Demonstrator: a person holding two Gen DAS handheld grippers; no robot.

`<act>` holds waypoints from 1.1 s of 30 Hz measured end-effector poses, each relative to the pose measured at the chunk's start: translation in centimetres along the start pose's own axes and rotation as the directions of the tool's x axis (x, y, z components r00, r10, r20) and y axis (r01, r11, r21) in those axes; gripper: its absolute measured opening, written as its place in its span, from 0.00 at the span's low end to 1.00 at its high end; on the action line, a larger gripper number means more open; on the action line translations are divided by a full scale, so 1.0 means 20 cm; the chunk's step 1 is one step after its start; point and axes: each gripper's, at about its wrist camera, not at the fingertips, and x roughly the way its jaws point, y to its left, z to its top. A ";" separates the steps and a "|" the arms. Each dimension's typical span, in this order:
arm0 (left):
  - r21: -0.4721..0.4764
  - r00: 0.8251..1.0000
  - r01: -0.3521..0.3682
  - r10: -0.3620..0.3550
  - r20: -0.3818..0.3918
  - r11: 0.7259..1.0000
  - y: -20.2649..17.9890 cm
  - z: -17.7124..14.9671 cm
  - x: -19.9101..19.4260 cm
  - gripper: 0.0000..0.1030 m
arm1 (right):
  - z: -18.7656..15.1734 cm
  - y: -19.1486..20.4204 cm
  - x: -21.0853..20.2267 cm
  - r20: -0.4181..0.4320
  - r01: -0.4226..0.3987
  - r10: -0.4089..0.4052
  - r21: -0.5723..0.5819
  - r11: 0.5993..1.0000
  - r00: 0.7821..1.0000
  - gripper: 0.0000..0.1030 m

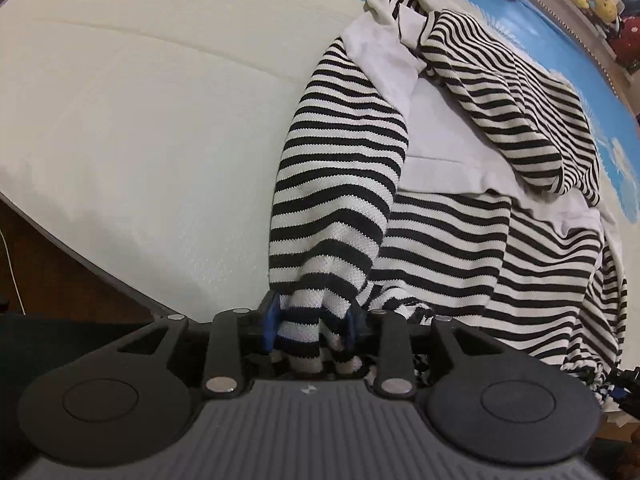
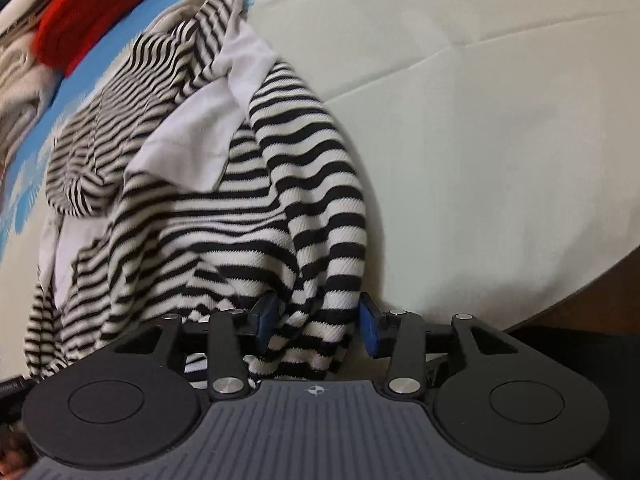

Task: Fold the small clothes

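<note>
Where striped sweater (image 1: 340, 160) sprawls on pale bedsheet (image 1: 160, 100), blue print (image 1: 536, 12) beyond, left claw (image 1: 314, 322), right claw (image 2: 316, 320) parted around its fabric

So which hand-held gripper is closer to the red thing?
Right, probably. The red thing looms up-left beyond the right hand-held gripper; from the left hand-held gripper it's smaller, far up-right.

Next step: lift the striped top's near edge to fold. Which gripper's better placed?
Left, probably: the striped top fills the space between the left gripper pads. The right gripper shows a gap beside one pad.
</note>
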 end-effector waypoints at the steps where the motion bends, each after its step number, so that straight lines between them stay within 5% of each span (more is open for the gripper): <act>1: 0.003 1.000 -0.002 0.002 0.000 1.000 0.00 0.00 0.01 0.35 | 0.00 0.01 0.01 0.003 0.006 -0.006 -0.020 1.000 1.000 0.42; 5: 0.015 1.000 -0.006 0.006 0.003 1.000 -0.01 0.00 0.01 0.34 | 0.00 0.02 0.01 0.005 -0.006 0.006 -0.040 0.999 1.000 0.14; 7: 0.028 1.000 -0.003 0.003 0.005 1.000 -0.02 -0.01 0.01 0.30 | 0.00 0.02 0.00 0.013 -0.017 0.018 -0.037 0.999 1.000 0.09; 9: 0.043 1.000 0.011 -0.012 0.011 0.999 -0.03 -0.01 0.00 0.12 | 0.00 0.02 -0.02 0.027 -0.029 0.030 -0.035 0.999 0.999 0.08; 11: 0.064 1.000 0.014 -0.016 0.026 0.998 -0.04 -0.01 -0.02 0.09 | 0.00 0.02 -0.04 0.043 -0.040 0.042 -0.033 0.999 0.998 0.07; 19: 0.095 0.996 0.020 -0.029 0.089 0.995 -0.06 -0.03 -0.12 0.06 | 0.02 0.02 -0.15 0.116 -0.088 0.090 -0.022 0.996 0.989 0.06; 26: 0.178 0.981 0.092 -0.120 0.154 0.980 -0.08 0.04 -0.41 0.06 | 0.11 0.03 -0.45 0.196 -0.155 0.163 -0.054 0.986 0.967 0.05; 33: 0.333 0.965 0.153 -0.214 0.153 0.930 -0.10 -0.07 -0.76 0.06 | 0.05 -0.06 -0.82 0.207 -0.224 0.235 -0.072 0.972 0.950 0.05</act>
